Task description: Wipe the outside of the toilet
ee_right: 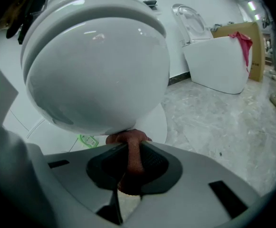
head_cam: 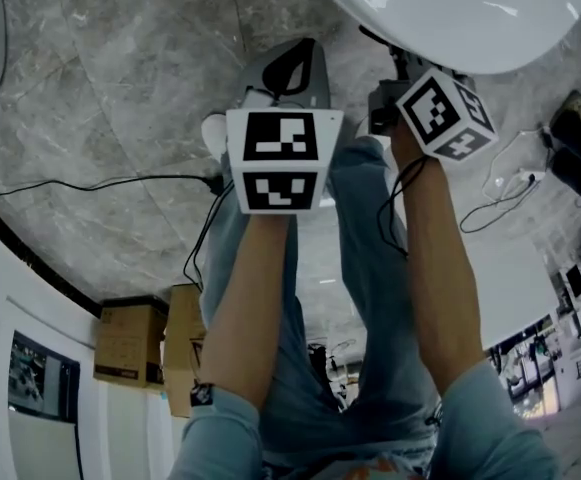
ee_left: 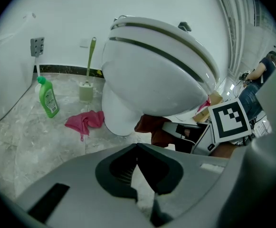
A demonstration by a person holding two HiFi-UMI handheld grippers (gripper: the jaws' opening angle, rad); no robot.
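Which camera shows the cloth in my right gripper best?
The right gripper view: the reddish-brown cloth sits clamped between the right gripper's jaws, up against the toilet bowl's underside. The left gripper view shows it from the side, under the bowl. The head view hides it behind the gripper.

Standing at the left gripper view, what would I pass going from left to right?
Green bottle → toilet brush → toilet → marker cube
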